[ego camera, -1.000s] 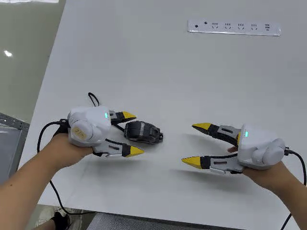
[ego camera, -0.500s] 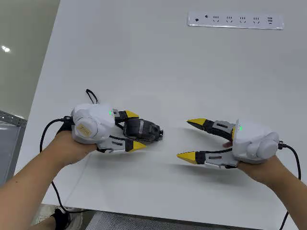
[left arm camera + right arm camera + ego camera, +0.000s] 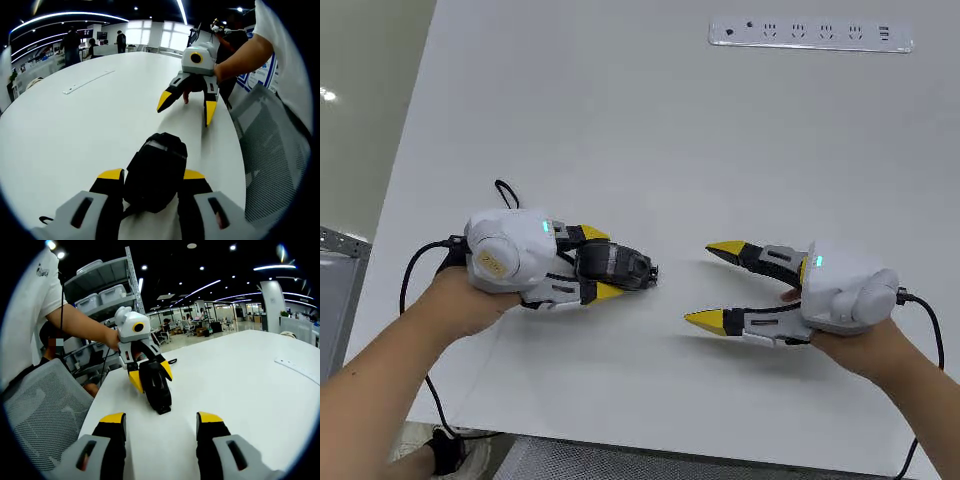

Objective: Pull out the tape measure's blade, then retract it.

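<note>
Two claws are facing each other low over the desk (image 3: 670, 130), and the first step is only beginning: the left claw (image 3: 601, 263) is pinching the tape measure (image 3: 626, 267), which is lying on the desk between its jaws, blade not yet out. The right claw (image 3: 714, 284) is hovering wide open and empty, well apart. Next, I judge, it is needing to nip the blade tab (image 3: 654, 272) while the left is bracing the case.

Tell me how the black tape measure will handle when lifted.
The black tape measure looks like a rigid, compact case: probably stiff and heavy for its size. Its rounded sides could slip or twist between the yellow tips of the left gripper.
</note>
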Available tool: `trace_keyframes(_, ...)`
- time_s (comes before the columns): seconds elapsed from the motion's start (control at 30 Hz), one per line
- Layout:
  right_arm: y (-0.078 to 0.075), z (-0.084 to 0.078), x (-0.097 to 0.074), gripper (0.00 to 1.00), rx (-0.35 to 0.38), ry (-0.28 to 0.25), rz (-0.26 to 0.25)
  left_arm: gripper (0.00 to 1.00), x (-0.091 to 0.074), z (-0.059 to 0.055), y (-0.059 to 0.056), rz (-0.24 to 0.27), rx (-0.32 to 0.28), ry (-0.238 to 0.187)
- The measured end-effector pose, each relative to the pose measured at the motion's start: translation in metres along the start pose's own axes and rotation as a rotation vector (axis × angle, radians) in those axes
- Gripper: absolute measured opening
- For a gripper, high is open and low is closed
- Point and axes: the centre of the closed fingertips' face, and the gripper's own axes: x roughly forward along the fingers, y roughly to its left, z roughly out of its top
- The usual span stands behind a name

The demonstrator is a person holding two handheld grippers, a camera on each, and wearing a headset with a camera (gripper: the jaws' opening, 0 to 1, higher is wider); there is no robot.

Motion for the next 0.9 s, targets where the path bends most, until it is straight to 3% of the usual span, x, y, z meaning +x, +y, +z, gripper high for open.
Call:
trace_keyframes(0.5,0.002,-0.002,0.009,0.54,-0.021,0.013,0.024,0.36,0.001,-0.001,0.004,0.031,-0.012,0.001)
trace_keyframes(0.9,0.000,0.000,0.017,0.52,-0.041,0.018,0.048,0.35,0.001,-0.002,0.005,0.019,0.006,0.019)
